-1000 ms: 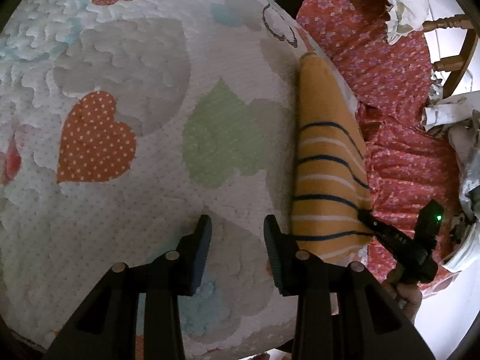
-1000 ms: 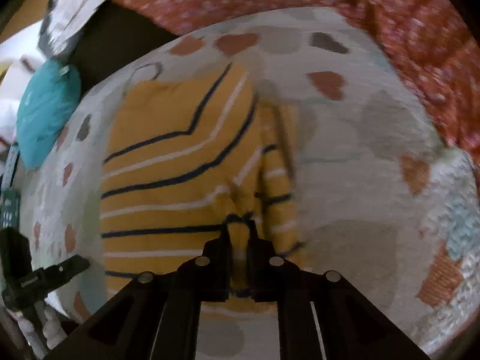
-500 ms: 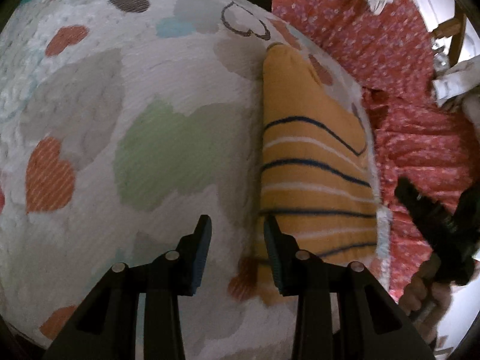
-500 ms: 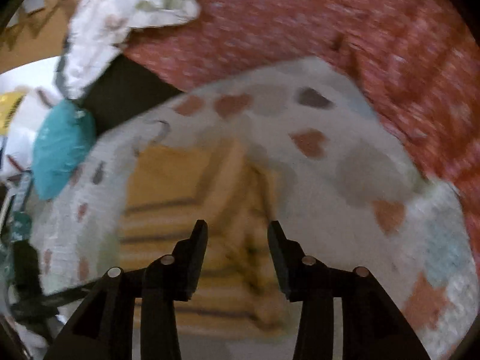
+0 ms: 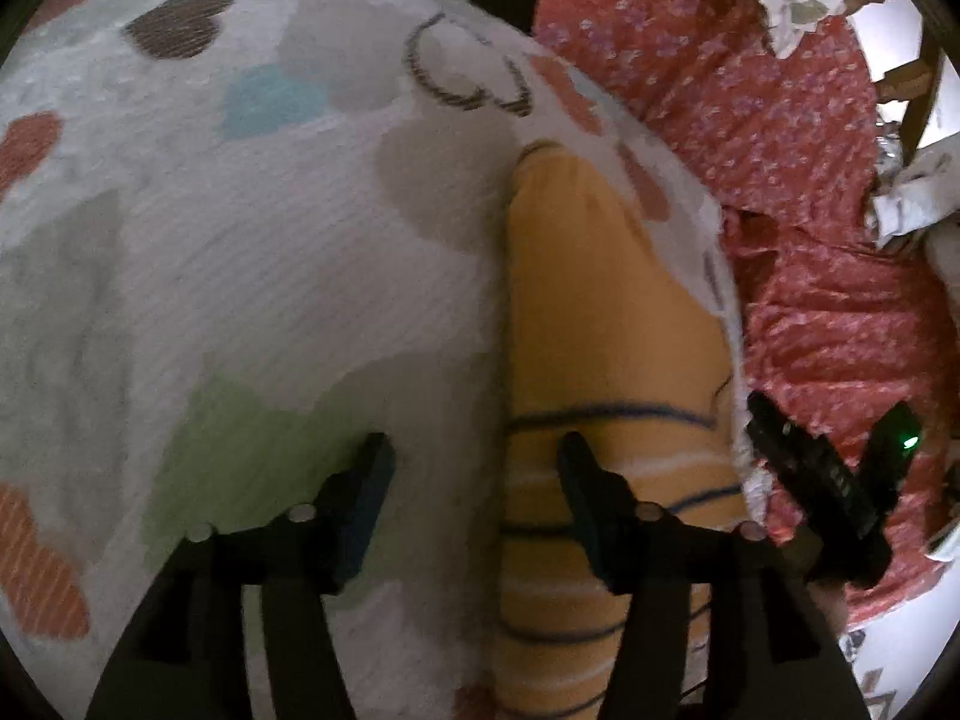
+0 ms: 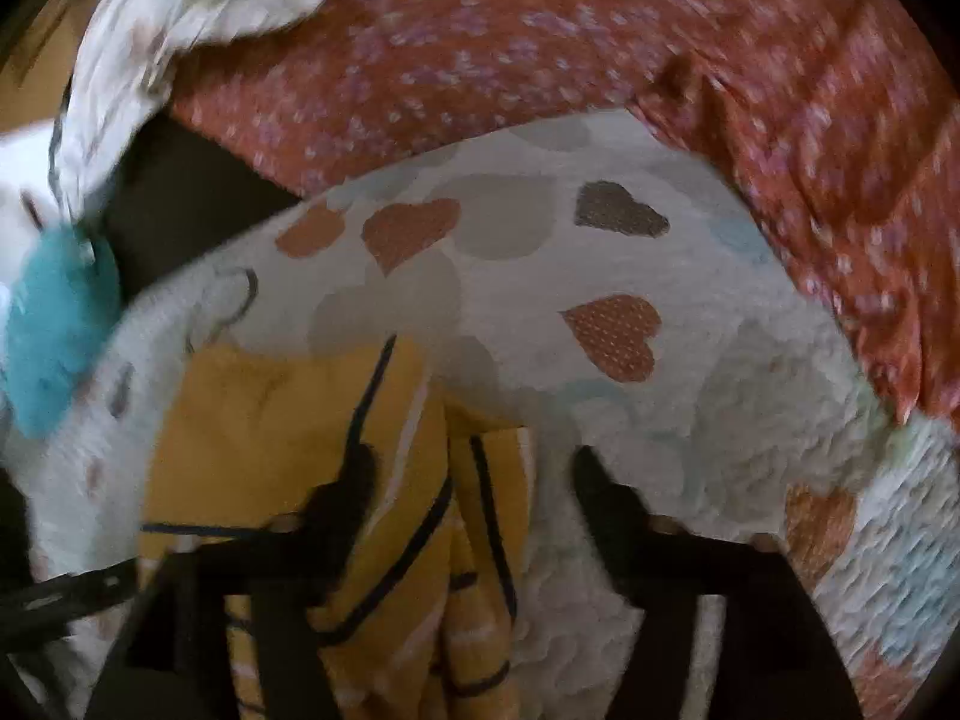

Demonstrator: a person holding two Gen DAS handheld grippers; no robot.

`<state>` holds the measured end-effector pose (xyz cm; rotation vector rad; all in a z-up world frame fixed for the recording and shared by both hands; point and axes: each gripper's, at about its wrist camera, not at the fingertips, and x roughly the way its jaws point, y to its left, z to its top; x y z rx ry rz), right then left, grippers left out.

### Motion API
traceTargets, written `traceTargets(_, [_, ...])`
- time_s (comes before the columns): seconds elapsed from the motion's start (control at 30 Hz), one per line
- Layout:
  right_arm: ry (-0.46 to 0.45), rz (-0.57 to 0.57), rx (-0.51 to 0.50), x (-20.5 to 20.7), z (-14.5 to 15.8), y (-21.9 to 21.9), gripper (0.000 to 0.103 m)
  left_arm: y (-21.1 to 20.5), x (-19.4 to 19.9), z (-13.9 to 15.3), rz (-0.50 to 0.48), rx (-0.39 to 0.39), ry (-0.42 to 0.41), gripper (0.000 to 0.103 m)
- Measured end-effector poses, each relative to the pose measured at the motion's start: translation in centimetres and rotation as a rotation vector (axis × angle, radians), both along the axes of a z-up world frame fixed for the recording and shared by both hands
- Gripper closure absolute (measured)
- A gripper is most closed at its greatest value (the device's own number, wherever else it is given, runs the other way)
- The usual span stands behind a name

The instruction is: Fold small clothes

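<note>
Now both claws are opening with nothing held: the left gripper [image 5: 474, 468] and right gripper [image 6: 471, 480] hover over the yellow striped knit top [image 5: 606, 312], low in each frame. That loose folded flap could flop open on the white quilted heart-print blanket [image 5: 270, 252].

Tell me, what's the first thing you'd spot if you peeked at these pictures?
The yellow striped garment jumps out first, lying folded on the white quilt with colourful hearts, near its edge. Around the quilt spreads a red flowered bedspread. Both grippers hang just above: the right gripper is opening over the garment's folded edge, pressing nothing, and the left gripper is opening astride its other side.
</note>
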<state>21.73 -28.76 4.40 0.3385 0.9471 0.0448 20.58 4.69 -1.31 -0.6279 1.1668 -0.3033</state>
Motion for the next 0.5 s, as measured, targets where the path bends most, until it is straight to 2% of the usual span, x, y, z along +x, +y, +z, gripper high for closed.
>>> traceTargets(0.07, [0.054,-0.027,0.135,0.5,-1.6,-1.5,0.017,-0.5,0.8,-0.1,-0.005,-0.029,-0.011,0.038])
traceTargets(0.17, [0.162,-0.032,0.28,1.3,-4.9,-1.8,0.017,-0.6,1.4,-0.5,0.018,-0.114,-0.028,0.02])
traceTargets(0.23, [0.155,-0.019,0.342,1.5,-5.6,-1.3,0.015,-1.0,1.5,-0.5,-0.01,-0.179,-0.036,0.017])
traceTargets(0.27, [0.148,-0.006,0.354,1.6,-5.7,-0.9,0.015,-1.8,1.5,-0.8,-0.059,-0.252,-0.015,0.017])
traceTargets(0.3, [0.149,0.022,0.373,1.9,-5.8,-0.3,0.015,-2.4,1.4,-1.0,-0.088,-0.293,0.006,0.017])
traceTargets(0.33, [0.154,0.045,0.393,2.0,-5.9,0.4,0.018,-3.1,1.3,-1.1,-0.1,-0.284,0.012,0.017])
traceTargets(0.37, [0.154,0.049,0.39,2.0,-6.0,0.8,0.02,-3.8,1.1,-1.0,-0.114,-0.243,0.005,0.017])
traceTargets(0.43, [0.156,0.065,0.383,1.9,-5.8,1.4,0.042,-5.4,0.9,-0.9,-0.161,-0.121,0.005,0.033])
traceTargets(0.47, [0.154,0.062,0.386,1.9,-5.6,1.5,0.046,-5.6,0.7,-0.8,-0.156,-0.09,0.004,0.046])
traceTargets(0.5, [0.15,0.065,0.382,1.8,-5.2,1.7,0.054,-5.4,0.6,-0.7,-0.147,-0.095,0.004,0.054])
